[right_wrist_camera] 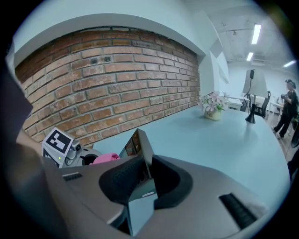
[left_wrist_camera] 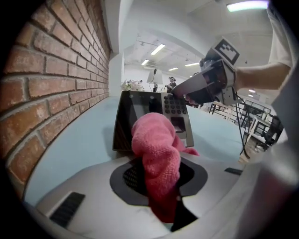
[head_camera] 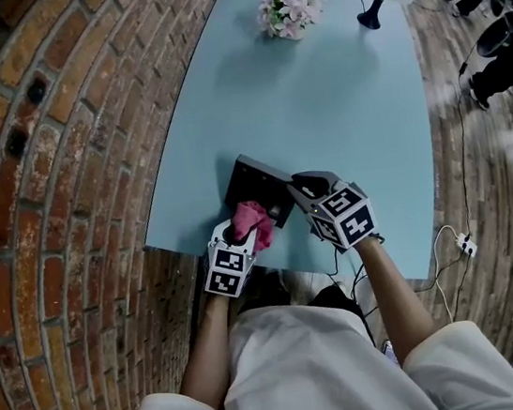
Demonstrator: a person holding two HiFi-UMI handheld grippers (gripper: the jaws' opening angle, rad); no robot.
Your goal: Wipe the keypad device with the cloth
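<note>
Your L gripper [left_wrist_camera: 161,196] is clamped shut on the pink cloth [left_wrist_camera: 156,149], bunched just in front of the keypad device [head_camera: 253,183]. Your R gripper [right_wrist_camera: 142,175] pinches the device's side edge. Device sits near the blue table [head_camera: 317,96]'s front edge, by the brick wall [head_camera: 29,136].

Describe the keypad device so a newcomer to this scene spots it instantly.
Start at the pale blue table beside the brick wall. At its near edge stands the keypad device, a dark slanted wedge. Unlike the soft pink cloth close by, it is hard, black and carries a grid of keys.
</note>
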